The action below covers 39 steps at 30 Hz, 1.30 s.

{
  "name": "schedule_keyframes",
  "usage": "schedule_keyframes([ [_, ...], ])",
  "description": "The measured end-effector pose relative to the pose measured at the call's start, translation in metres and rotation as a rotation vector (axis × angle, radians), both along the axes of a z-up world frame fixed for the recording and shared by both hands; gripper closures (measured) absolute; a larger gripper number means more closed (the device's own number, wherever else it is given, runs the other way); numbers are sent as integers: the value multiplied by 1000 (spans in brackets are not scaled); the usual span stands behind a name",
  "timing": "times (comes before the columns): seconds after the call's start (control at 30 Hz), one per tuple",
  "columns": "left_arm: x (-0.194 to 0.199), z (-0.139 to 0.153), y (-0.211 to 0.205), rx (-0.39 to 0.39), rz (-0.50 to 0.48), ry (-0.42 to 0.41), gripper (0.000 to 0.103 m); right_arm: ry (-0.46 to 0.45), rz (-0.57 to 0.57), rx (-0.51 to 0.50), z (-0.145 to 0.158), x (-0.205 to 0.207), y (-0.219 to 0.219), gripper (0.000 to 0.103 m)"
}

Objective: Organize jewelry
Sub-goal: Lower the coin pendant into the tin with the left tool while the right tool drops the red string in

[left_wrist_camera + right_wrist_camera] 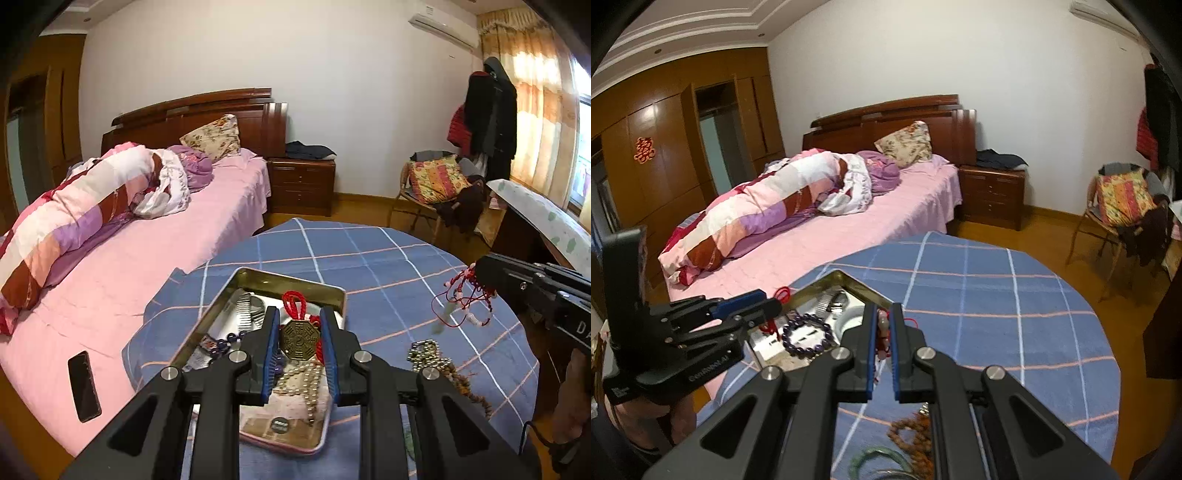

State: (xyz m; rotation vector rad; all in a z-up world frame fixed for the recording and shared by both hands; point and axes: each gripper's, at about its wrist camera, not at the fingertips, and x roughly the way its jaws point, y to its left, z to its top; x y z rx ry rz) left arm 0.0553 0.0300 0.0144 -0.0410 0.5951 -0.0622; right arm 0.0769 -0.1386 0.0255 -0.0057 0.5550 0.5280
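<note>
While left tool (299, 317) grips medallion (295, 339), only right view shows bangle (877, 459).

Evenly lit, soft daylight through the curtained window (535, 110) at right — glare there. Strong fisheye bending, dark vignetted corners — slight softness throughout.

Blue plaid tablecloth (369, 258), brass-coloured medallion (297, 339) on red cord (293, 304), perhaps purple beads (809, 334).

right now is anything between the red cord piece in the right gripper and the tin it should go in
Nothing solid shows. The right gripper holds the red cord bracelet above the blue checked cloth, right of the open tin. The left gripper hangs over the tin, its fingers either side of the bagua pendant, crowding the drop spot.
</note>
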Motion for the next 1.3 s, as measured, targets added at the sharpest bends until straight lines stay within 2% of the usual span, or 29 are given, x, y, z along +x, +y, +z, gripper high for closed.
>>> schedule_keyframes([
  [0.5,4,-10,29,-14,73,21,81,-1,108,-22,1,6,54,94],
  [1.0,10,-27,54,-18,121,60,81,57,155,-43,-20,18,84,94],
  [1.3,16,-40,57,-14,119,96,81,95,171,-59,-33,18,95,94],
])
